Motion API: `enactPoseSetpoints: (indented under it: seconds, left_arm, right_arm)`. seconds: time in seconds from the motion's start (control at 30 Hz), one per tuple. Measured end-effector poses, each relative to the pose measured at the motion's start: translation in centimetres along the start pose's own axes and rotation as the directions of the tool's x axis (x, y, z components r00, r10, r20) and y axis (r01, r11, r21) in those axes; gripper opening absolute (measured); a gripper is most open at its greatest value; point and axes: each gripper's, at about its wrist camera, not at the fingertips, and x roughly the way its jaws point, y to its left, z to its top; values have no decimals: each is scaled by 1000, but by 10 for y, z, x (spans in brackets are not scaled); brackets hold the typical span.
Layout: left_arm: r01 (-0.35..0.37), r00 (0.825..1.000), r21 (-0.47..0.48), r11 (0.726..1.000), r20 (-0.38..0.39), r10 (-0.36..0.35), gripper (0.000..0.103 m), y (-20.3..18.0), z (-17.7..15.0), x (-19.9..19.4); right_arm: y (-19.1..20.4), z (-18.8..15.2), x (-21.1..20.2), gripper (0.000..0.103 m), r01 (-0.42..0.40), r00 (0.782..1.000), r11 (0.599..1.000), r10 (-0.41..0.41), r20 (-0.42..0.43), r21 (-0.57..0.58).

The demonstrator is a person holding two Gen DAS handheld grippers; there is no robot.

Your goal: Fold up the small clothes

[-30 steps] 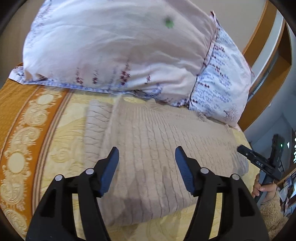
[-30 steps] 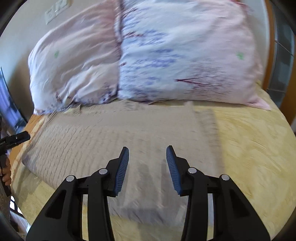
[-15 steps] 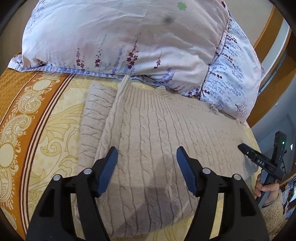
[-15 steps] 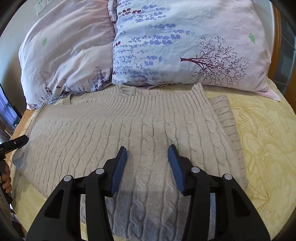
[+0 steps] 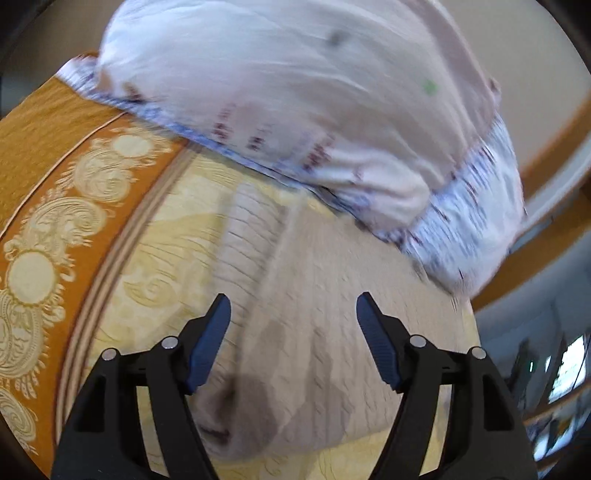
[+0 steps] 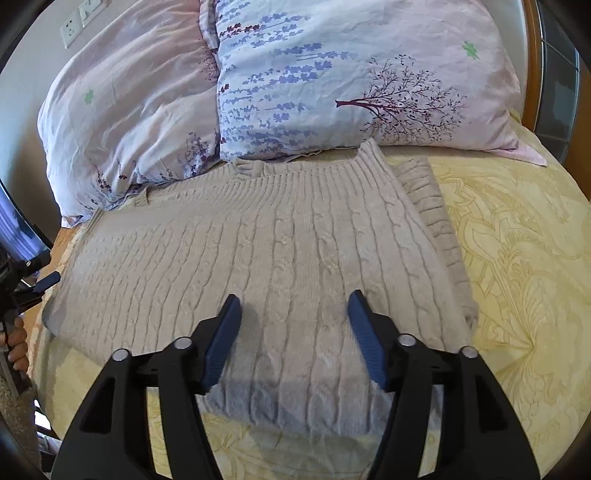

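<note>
A beige cable-knit sweater lies flat on the yellow patterned bedspread, its ribbed collar towards the pillows. A folded sleeve lies along its right side. My right gripper hangs just above the sweater's near hem, its jaws opening, nothing between them. In the blurred left wrist view the same sweater lies under my left gripper, whose jaws are also opening over the knit and grip nothing. At the left edge of the right wrist view the left gripper shows with a hand on its handle.
Two floral pillows lean against the wall behind the sweater. An orange patterned border runs along the bedspread's left side. A wooden bed frame rises at the far right. A wall socket sits above the left pillow.
Both grippers' jaws have spread wider, the right one most. The left wrist view has rolled and swung sideways, now blurred. The right gripper sank closer to the sweater's hem.
</note>
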Motion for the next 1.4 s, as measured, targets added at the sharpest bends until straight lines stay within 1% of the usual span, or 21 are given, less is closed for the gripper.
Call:
enactPoseSetpoints:
  seconds: [0.13, 0.27, 0.3, 0.5, 0.6, 0.67, 0.7, 0.9, 1.0, 1.03, 1.1, 1.2, 1.27, 1.4]
  left_arm:
    - [20, 999, -118, 993, -25, -23, 70, 19, 13, 11]
    - [19, 999, -175, 984, -47, -28, 68, 28, 17, 22]
    - [27, 998, -180, 983, -42, -35, 68, 28, 16, 23]
    - [25, 999, -167, 986, -42, -32, 66, 22, 18, 31]
    - [18, 999, -156, 988, -45, -26, 63, 17, 15, 35]
    - [16, 999, -149, 989, -49, -24, 57, 14, 14, 38]
    - [17, 999, -152, 988, -49, -24, 56, 14, 13, 39]
    - [33, 997, -157, 987, -59, -43, 47, 11, 9, 41]
    - [41, 995, -159, 986, -88, -56, 35, 7, 7, 46]
    - [41, 994, -161, 986, -94, -57, 28, 7, 6, 48]
    - [59, 993, -181, 982, -88, -76, 27, 6, 6, 47]
    - [107, 990, -207, 972, -68, -123, 23, 0, 7, 43]
    - [128, 989, -202, 971, -52, -141, 22, -12, 9, 39]
    - [181, 982, -192, 965, -20, -188, 21, -38, 11, 36]
  right_arm:
    - [6, -2, 3, 74, 17, 1000, 1000, -16, 11, -25]
    - [5, -2, 3, 75, 7, 1000, 1000, -7, 15, -19]
    - [5, -2, 3, 75, 6, 1000, 1000, -6, 16, -20]
    - [6, -4, 2, 78, -4, 999, 1000, 4, 34, -9]
    - [6, -5, 2, 79, -8, 999, 1000, 8, 44, -6]
    - [5, -6, 1, 80, -15, 999, 1000, 15, 48, 1]
    - [5, -6, 1, 80, -18, 999, 1000, 17, 49, 5]
    - [4, -6, -1, 80, -37, 998, 999, 36, 59, 24]
    - [3, -6, -1, 80, -43, 997, 999, 41, 61, 30]
    - [2, -6, -1, 80, -48, 997, 998, 45, 62, 36]
    - [0, -6, -4, 80, -64, 996, 997, 60, 69, 53]
    - [-7, -6, -10, 80, -111, 991, 990, 104, 86, 92]
    - [-12, -6, -15, 80, -138, 987, 984, 126, 101, 113]
    - [-18, -5, -26, 80, -154, 981, 981, 138, 137, 118]
